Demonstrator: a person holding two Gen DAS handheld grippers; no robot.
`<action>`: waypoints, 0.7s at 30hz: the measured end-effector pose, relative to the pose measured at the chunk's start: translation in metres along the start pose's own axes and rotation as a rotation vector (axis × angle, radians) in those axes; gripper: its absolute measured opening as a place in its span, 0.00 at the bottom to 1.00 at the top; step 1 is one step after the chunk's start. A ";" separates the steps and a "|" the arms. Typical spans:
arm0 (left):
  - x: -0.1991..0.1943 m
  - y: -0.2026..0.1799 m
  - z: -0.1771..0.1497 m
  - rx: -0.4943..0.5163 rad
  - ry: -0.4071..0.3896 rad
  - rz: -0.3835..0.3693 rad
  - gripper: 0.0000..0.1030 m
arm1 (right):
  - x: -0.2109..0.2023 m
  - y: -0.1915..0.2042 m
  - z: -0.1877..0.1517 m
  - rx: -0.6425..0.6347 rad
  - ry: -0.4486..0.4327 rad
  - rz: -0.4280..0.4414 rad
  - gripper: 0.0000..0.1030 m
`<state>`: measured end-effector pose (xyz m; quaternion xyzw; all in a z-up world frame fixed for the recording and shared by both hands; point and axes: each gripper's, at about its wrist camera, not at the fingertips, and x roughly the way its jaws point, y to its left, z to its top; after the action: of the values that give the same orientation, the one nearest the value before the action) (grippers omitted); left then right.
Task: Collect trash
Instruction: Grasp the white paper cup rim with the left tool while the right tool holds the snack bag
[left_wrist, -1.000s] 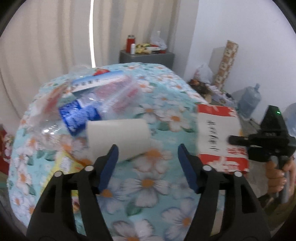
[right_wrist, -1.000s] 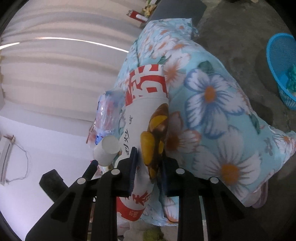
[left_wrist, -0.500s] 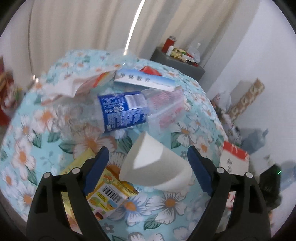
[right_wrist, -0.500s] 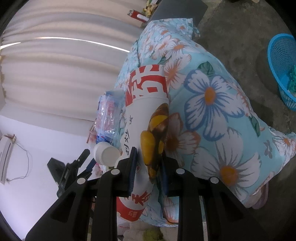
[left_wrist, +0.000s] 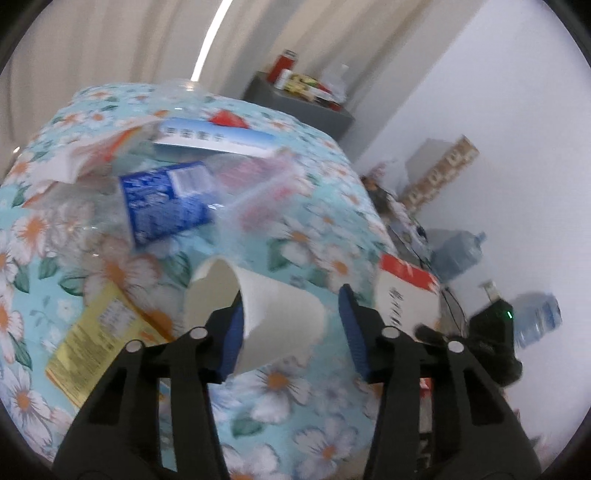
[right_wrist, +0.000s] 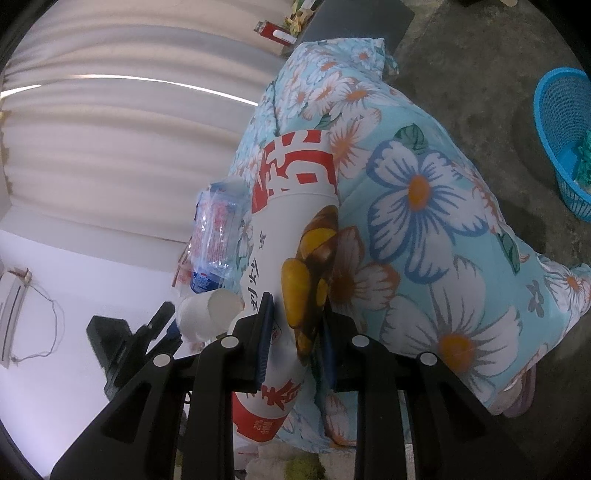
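Observation:
A white paper cup (left_wrist: 273, 314) lies on its side on the floral tablecloth (left_wrist: 303, 236), its mouth to the left. My left gripper (left_wrist: 291, 332) is open with the cup between its blue pads; the left pad touches it. My right gripper (right_wrist: 295, 336) is shut on a white and red snack bag (right_wrist: 291, 236) lying on the table's edge. The bag (left_wrist: 402, 295) and the right gripper (left_wrist: 491, 328) also show in the left wrist view. The cup (right_wrist: 207, 314) and the left gripper (right_wrist: 162, 332) show in the right wrist view.
A crushed clear bottle with a blue label (left_wrist: 166, 199), a yellow wrapper (left_wrist: 96, 332), a flat blue and white box (left_wrist: 218, 140) and other wrappers lie on the table. A blue basket (right_wrist: 565, 136) stands on the floor. Water jugs (left_wrist: 458, 251) stand by the wall.
My left gripper has swung around the cup and closed in, so the cup now sits between its pads. The right gripper holds the snack bag still.

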<state>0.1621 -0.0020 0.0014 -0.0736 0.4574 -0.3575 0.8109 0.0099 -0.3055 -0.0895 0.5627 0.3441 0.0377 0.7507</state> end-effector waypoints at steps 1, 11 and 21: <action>-0.001 -0.006 -0.003 0.023 0.006 -0.009 0.37 | 0.000 0.000 0.000 0.001 0.000 0.000 0.23; 0.004 -0.034 -0.017 0.130 0.028 -0.005 0.01 | -0.007 0.004 -0.002 0.000 -0.012 0.022 0.19; -0.012 -0.040 -0.017 0.165 -0.020 -0.003 0.01 | -0.028 0.008 -0.001 -0.001 -0.048 0.063 0.13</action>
<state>0.1238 -0.0203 0.0180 -0.0104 0.4182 -0.3944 0.8182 -0.0093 -0.3142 -0.0692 0.5736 0.3083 0.0479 0.7574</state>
